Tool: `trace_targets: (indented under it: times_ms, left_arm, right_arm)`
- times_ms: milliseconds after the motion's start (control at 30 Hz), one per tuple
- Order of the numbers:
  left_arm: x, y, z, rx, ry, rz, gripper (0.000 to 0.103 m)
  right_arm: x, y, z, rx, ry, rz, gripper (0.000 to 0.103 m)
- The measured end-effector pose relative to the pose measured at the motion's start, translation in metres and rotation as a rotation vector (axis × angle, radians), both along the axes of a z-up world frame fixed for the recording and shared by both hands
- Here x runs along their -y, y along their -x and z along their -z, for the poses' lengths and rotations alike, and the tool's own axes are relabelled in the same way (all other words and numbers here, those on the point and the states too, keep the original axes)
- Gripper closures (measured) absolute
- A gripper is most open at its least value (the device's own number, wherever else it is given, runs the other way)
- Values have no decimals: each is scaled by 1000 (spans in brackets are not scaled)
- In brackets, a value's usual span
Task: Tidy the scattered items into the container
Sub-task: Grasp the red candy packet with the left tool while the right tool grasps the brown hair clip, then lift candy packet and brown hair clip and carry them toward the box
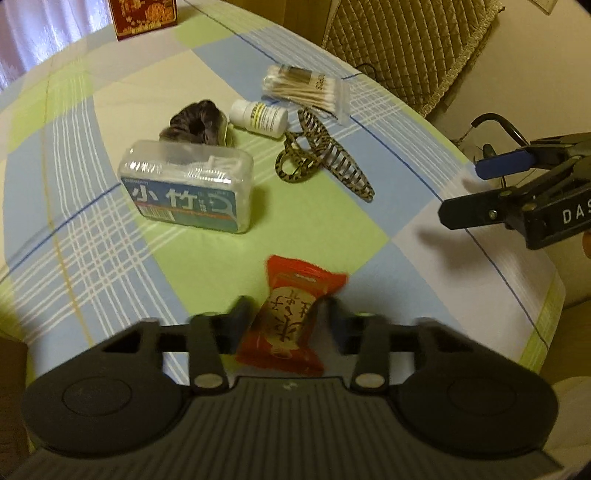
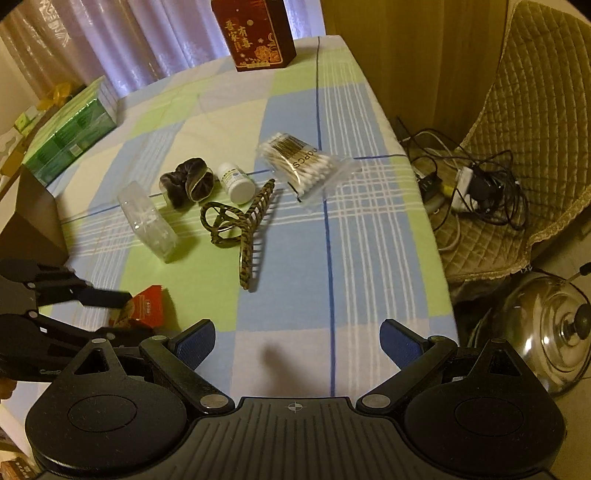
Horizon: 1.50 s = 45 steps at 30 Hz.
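Note:
My left gripper (image 1: 286, 315) is shut on a red snack packet (image 1: 295, 275), its fingers pressing both sides; the right wrist view shows that packet (image 2: 149, 301) low on the left. My right gripper (image 2: 297, 339) stands open over the cloth with nothing between its blue pads (image 2: 195, 341). It hovers at the table's right edge. Farther out lie a clear floss-pick box (image 1: 188, 188), a dark scrunchie (image 1: 195, 123), a white pill bottle (image 1: 258, 118), a leopard-print hair claw (image 1: 321, 155) and a bag of cotton swabs (image 1: 306, 92). A brown box (image 2: 33, 221) stands at the left.
A checked cloth (image 2: 351, 221) covers the table. A red tin (image 2: 258, 33) stands at the far edge and a green tissue pack (image 2: 70, 136) at the far left. Off the right side are a quilted chair (image 2: 535, 129), tangled cables (image 2: 476, 184) and a metal pot lid (image 2: 550, 328).

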<state>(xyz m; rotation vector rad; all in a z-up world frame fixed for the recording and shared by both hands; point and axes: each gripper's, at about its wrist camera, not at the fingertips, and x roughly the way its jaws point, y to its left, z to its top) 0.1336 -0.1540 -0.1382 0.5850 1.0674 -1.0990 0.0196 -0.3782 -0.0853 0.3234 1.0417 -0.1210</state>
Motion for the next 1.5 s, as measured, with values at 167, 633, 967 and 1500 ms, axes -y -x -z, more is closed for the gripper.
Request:
trace_targets:
  times_ms: [167,633,967,1500]
  left_arm:
    - [-10,-13,-7,-3,21,-49,79]
    - [-46,-59,-10,31,-7,-345,79]
    - [-43,-58,-6,22,-8,-387,79]
    - [-66,-21,-35,9,50,-389,81]
  right_arm:
    - [-8,-15,7,16,-9,-32,2]
    - [-31,-72,32,115,32,-99,3]
    - [-30,-84,42,153,58,-44,61]
    - [-25,-28,8,120,-29,-145,62]
